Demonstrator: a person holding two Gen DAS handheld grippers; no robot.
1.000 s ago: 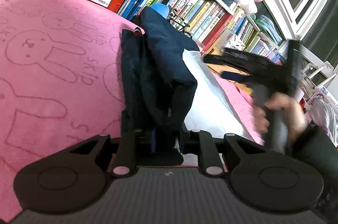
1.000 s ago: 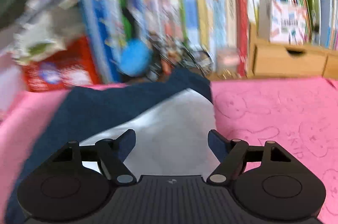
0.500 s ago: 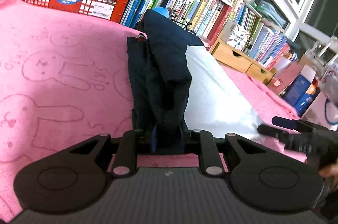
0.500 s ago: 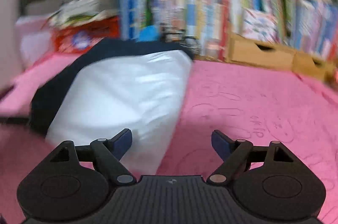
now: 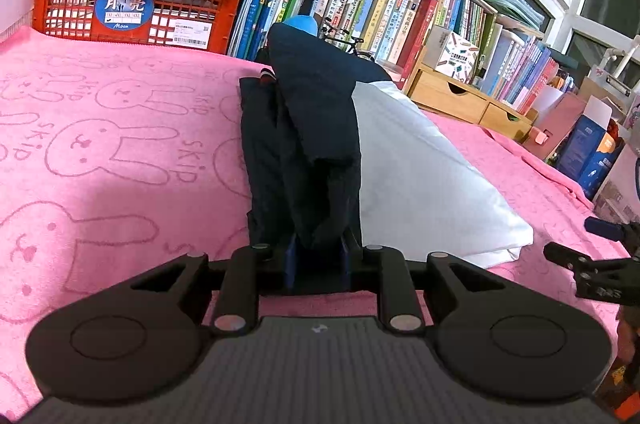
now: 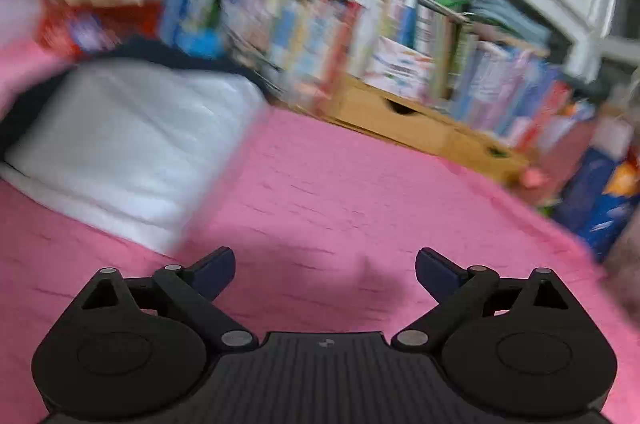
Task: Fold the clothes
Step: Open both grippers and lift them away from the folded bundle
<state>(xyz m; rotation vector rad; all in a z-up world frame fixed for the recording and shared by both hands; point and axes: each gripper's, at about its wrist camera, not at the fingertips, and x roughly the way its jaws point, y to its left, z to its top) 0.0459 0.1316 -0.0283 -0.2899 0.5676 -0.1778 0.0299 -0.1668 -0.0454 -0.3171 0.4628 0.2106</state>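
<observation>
Shirt (image 5: 320, 127) lies long, pointing away toward bookshelf (image 5: 400, 7). Left tongs (image 5: 320, 256) pinch dark near end. Right tongs (image 6: 324, 268) spread wide, empty, beside white part.

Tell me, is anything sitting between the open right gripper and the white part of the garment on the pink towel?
Nothing visible. In the right wrist view, only bare pink towel lies between the open right gripper and the garment ahead to its left. The left gripper is shut on the garment's navy part.

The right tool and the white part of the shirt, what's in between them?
Only bare pink towel. The right wrist view shows the open right tool apart from the white part.
</observation>
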